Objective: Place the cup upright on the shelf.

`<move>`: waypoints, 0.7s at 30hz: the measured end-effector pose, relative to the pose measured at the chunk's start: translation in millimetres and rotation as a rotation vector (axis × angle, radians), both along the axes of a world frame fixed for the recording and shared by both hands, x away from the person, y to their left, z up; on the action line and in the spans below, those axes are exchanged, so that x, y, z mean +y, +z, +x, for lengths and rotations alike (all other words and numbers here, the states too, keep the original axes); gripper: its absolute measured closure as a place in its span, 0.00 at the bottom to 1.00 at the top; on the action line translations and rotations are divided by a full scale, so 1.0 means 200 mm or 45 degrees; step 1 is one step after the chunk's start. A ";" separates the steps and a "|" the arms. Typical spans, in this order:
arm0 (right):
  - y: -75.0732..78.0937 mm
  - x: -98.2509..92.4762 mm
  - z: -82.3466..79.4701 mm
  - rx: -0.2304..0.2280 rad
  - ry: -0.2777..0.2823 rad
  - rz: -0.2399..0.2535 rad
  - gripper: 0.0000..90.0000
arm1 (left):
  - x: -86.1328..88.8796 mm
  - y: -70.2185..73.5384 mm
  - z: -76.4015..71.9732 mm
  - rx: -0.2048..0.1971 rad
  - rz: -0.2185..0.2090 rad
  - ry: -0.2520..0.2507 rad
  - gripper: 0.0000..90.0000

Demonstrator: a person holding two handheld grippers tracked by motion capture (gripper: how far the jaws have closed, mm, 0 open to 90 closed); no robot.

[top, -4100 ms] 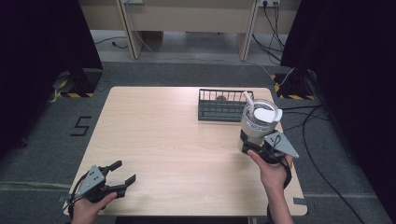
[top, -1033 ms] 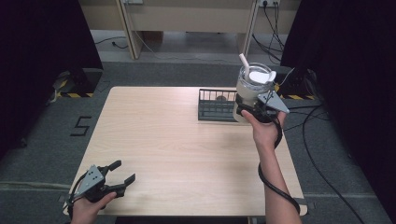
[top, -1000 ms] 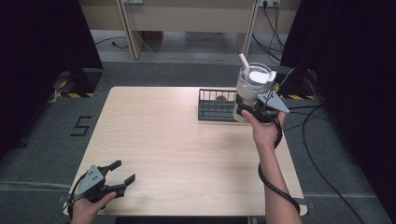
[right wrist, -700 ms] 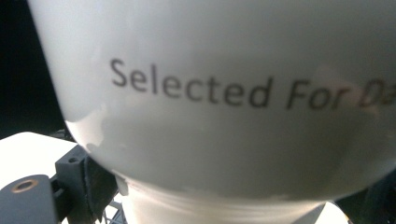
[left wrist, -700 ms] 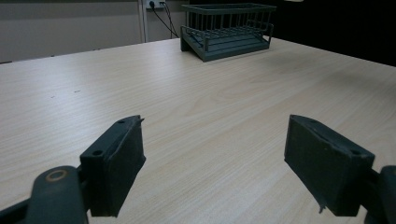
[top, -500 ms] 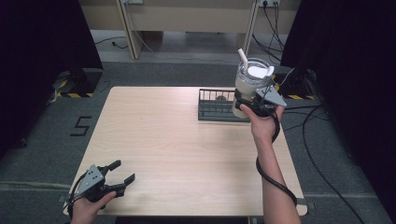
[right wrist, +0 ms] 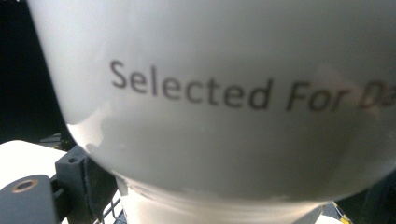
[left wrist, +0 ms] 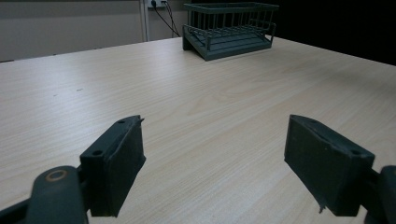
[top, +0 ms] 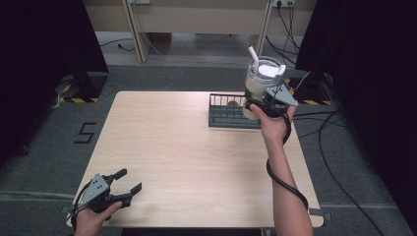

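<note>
Right hand-held gripper (top: 263,103) clamps the tumbler (top: 259,83) above the rack (top: 227,112); setting down remains. Left hand-held gripper (top: 125,191) rests, jaws apart.

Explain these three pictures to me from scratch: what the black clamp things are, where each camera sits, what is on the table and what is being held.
There is no robot arm here. A person sits at a wooden table and holds a hand tool in each hand; each tool ends in two black jaws that squeeze together.

The high view looks down from above the person's side. The other two pictures come from small cameras that ride on the tools and look along their jaws.

The left gripper rests near the table's front left corner, jaws wide apart with nothing between them, as the left gripper view shows.

The right gripper is raised at the far right and clamps a clear lidded cup with a white straw. In the right gripper view its white wall reads "Selected For".

A dark wire rack stands on the table below the cup.
</note>
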State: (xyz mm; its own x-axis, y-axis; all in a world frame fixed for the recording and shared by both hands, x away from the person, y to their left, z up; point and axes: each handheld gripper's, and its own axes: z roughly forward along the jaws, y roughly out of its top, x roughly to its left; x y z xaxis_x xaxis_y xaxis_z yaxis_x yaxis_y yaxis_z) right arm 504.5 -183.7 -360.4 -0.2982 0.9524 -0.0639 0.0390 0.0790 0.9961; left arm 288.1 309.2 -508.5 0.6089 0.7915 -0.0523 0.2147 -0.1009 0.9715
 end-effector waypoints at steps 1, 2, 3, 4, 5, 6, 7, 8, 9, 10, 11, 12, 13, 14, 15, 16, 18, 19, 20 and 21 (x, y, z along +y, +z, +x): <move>0.00 0.00 0.01 -0.002 0.001 -0.002 0.11 | 0.00 0.00 0.00 0.000 0.000 0.000 0.21; -0.01 0.01 0.02 0.003 0.001 0.003 0.11 | 0.00 0.00 0.00 0.000 0.001 0.000 0.21; -0.01 0.01 0.02 0.003 0.001 0.003 0.11 | 0.00 0.00 0.00 0.000 0.001 0.001 0.21; -0.01 0.01 0.03 0.007 -0.002 0.008 0.11 | 0.00 0.00 0.00 0.000 0.000 0.001 0.21; -0.01 0.01 0.04 0.003 -0.004 0.002 0.11 | 0.00 0.00 0.00 0.000 -0.001 0.001 0.21; -0.01 0.02 0.05 0.007 -0.007 0.002 0.11 | 0.00 0.00 0.00 0.000 0.003 0.001 0.21; -0.01 0.02 0.06 0.013 -0.007 -0.002 0.11 | 0.00 0.00 0.00 0.000 0.002 0.001 0.21; -0.01 0.02 0.06 0.013 -0.007 0.003 0.11 | 0.00 0.00 0.00 0.000 0.002 0.001 0.21; -0.01 0.03 0.07 0.014 -0.008 0.005 0.11 | 0.00 0.00 0.00 0.000 0.002 0.001 0.21; -0.01 0.03 0.08 0.018 -0.006 0.005 0.11 | 0.00 0.00 0.00 0.000 0.003 0.001 0.21; -0.01 0.03 0.08 0.022 -0.007 0.012 0.11 | 0.00 0.00 0.00 0.000 0.003 0.001 0.21; -0.01 0.03 0.09 0.021 -0.005 0.011 0.11 | 0.00 0.00 0.00 0.000 0.001 0.001 0.21; -0.01 0.04 0.10 0.026 -0.003 0.010 0.11 | 0.00 0.00 0.00 0.000 0.002 0.001 0.21; -0.01 0.04 0.11 0.030 -0.002 0.011 0.11 | 0.00 0.00 0.00 -0.001 0.002 0.001 0.21; -0.01 0.04 0.11 0.029 -0.003 0.007 0.11 | 0.00 0.00 0.00 0.000 0.001 0.001 0.21; -0.01 0.05 0.12 0.028 -0.003 0.002 0.11 | 0.00 0.00 0.00 0.000 0.001 0.001 0.21; -0.01 0.05 0.13 0.027 -0.004 0.002 0.11 | 0.00 0.00 0.00 -0.001 -0.004 0.002 0.21; -0.01 0.05 0.14 0.027 -0.005 0.003 0.11 | 0.00 0.00 0.00 -0.001 -0.005 0.003 0.21; -0.01 0.05 0.14 0.028 -0.008 0.002 0.11 | 0.00 0.00 0.00 -0.002 -0.006 0.003 0.21; 0.00 0.06 0.15 0.028 -0.014 -0.001 0.11 | 0.01 0.00 0.00 -0.002 -0.006 0.004 0.21</move>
